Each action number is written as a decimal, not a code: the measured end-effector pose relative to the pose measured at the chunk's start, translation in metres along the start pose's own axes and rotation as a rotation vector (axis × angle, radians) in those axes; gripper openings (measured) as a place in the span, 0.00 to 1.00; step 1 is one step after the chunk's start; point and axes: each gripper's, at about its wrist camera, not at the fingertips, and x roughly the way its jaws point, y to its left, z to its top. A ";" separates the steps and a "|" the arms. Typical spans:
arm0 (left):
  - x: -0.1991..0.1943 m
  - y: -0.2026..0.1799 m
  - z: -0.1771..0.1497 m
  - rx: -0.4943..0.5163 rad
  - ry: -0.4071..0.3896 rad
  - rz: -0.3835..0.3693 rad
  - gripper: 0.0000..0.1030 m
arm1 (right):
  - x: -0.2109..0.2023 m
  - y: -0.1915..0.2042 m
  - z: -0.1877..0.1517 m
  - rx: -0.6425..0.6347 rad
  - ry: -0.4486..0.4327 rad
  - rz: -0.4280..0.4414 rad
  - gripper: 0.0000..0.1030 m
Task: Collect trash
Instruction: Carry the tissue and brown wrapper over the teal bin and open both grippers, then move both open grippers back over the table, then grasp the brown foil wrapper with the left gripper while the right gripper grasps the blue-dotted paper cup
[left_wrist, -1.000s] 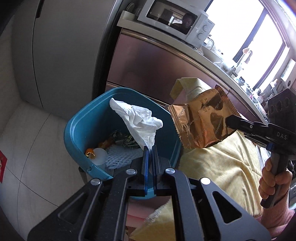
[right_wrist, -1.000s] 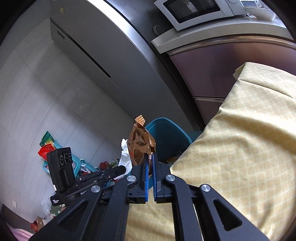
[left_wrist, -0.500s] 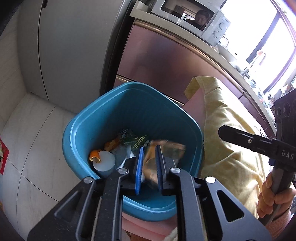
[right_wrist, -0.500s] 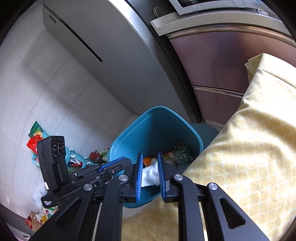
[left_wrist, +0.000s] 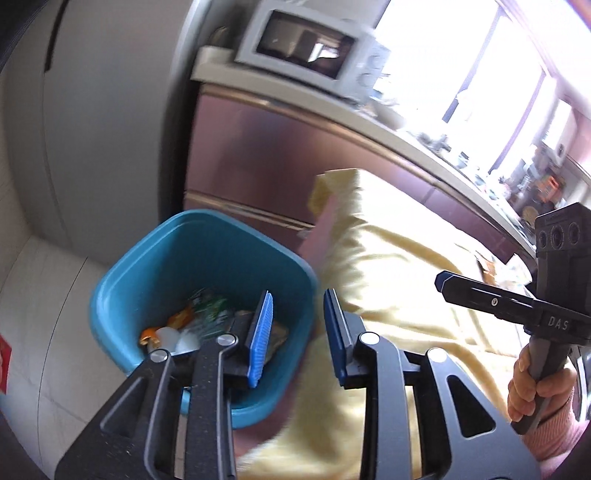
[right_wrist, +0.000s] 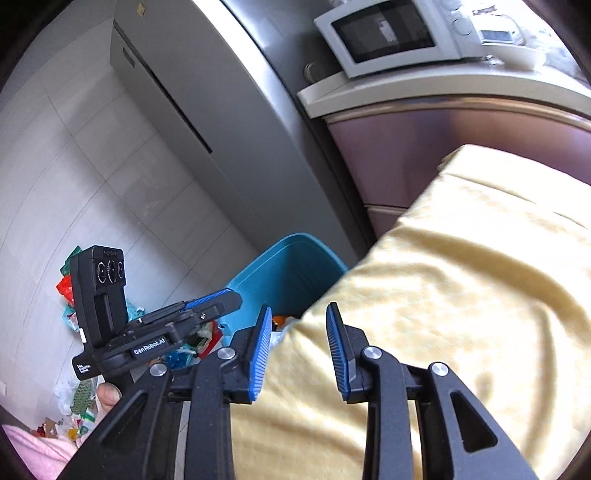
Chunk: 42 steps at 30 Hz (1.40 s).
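A blue bin (left_wrist: 207, 251) stands on the floor beside the table with the yellow cloth (left_wrist: 399, 266). Several pieces of trash (left_wrist: 199, 321) lie in its bottom, among them a green wrapper, orange peel and white items. My left gripper (left_wrist: 297, 325) is open and empty above the bin's near right rim. My right gripper (right_wrist: 297, 336) is open and empty over the cloth's edge; it also shows in the left wrist view (left_wrist: 480, 295). The bin (right_wrist: 291, 273) shows partly behind the cloth (right_wrist: 461, 295) in the right wrist view, with the left gripper (right_wrist: 207, 306) to its left.
A grey fridge (right_wrist: 229, 122) stands behind the bin. A white microwave (left_wrist: 310, 59) sits on the counter above purple cabinet fronts (left_wrist: 266, 155). Colourful litter (right_wrist: 74, 398) lies on the tiled floor at the left. Small items (left_wrist: 495, 266) lie on the table's far end.
A second ago the left gripper held a white tissue and the right a copper wrapper over the bin. Both dropped in, both grippers opened wide, and the right drew back over the table.
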 end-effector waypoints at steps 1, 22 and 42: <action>-0.001 -0.008 0.001 0.014 -0.002 -0.016 0.30 | -0.012 -0.004 -0.003 0.004 -0.019 -0.013 0.30; 0.100 -0.247 0.000 0.337 0.180 -0.300 0.33 | -0.219 -0.152 -0.053 0.252 -0.353 -0.453 0.32; 0.210 -0.366 0.018 0.393 0.293 -0.333 0.46 | -0.253 -0.252 -0.032 0.367 -0.364 -0.603 0.32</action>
